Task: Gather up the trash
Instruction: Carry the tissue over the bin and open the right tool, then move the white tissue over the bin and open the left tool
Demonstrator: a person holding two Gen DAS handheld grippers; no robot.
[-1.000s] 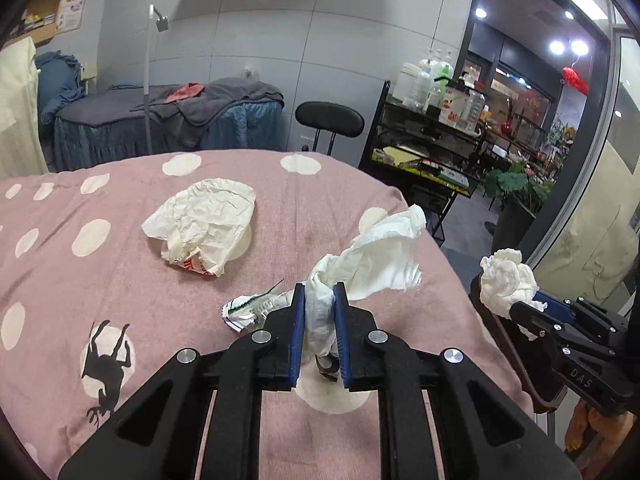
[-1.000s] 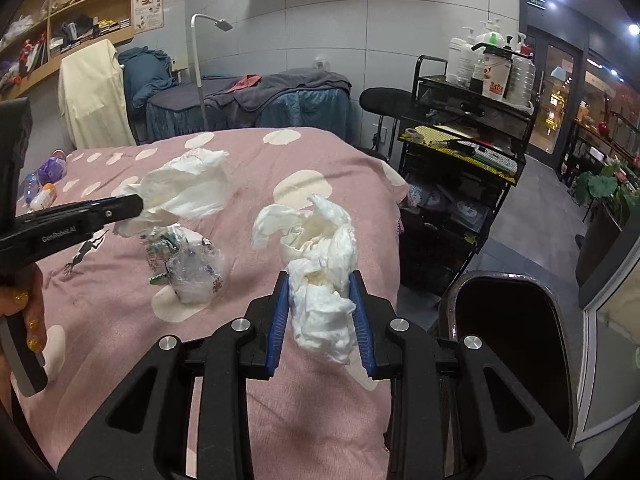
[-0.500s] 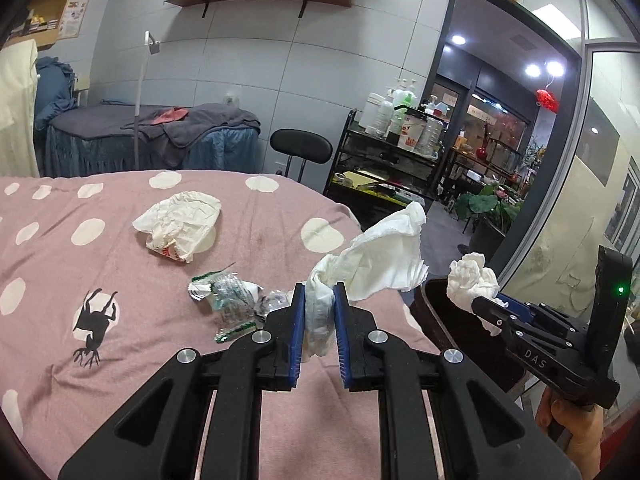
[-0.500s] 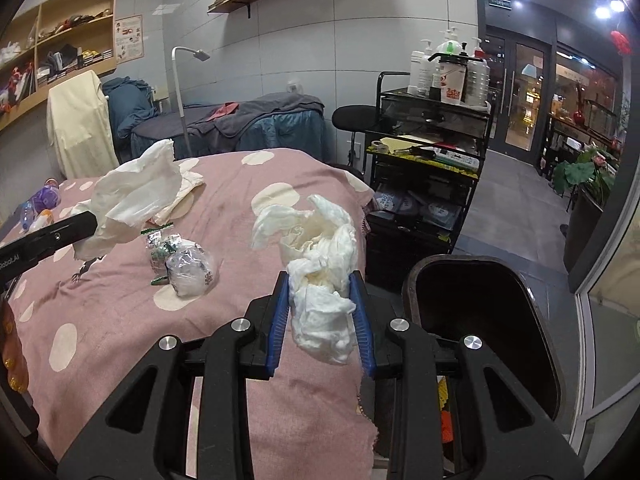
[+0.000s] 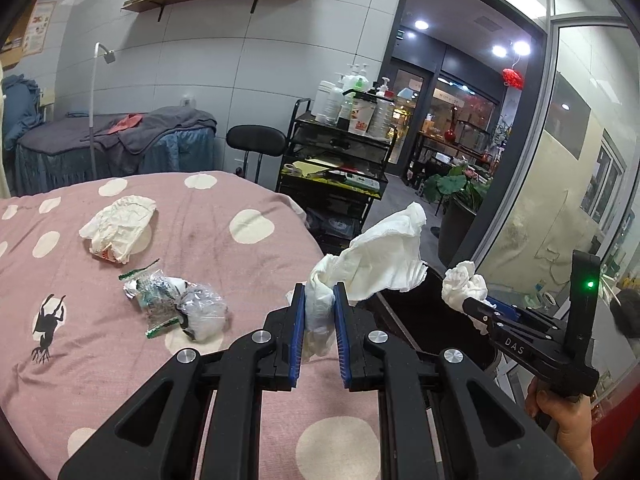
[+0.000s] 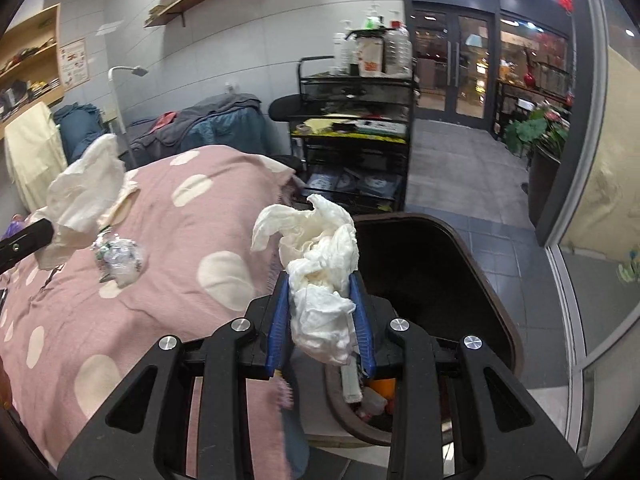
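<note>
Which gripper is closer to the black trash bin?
Right. The right gripper holds its tissue at the trash bin's rim; the left gripper is over the pink bed, beside it.

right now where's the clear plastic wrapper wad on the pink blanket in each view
Left wrist: wrapper wad lies lower left of centre, left of the left gripper.
Right wrist: wrapper wad lies at mid left.
Shared landmark: black cart with bottles, beyond the bed.

We cannot read the bottle labels (image 6: 370, 65) on the cart; the right gripper (image 6: 322, 320) hides most of the bin's (image 6: 472, 280) contents.
</note>
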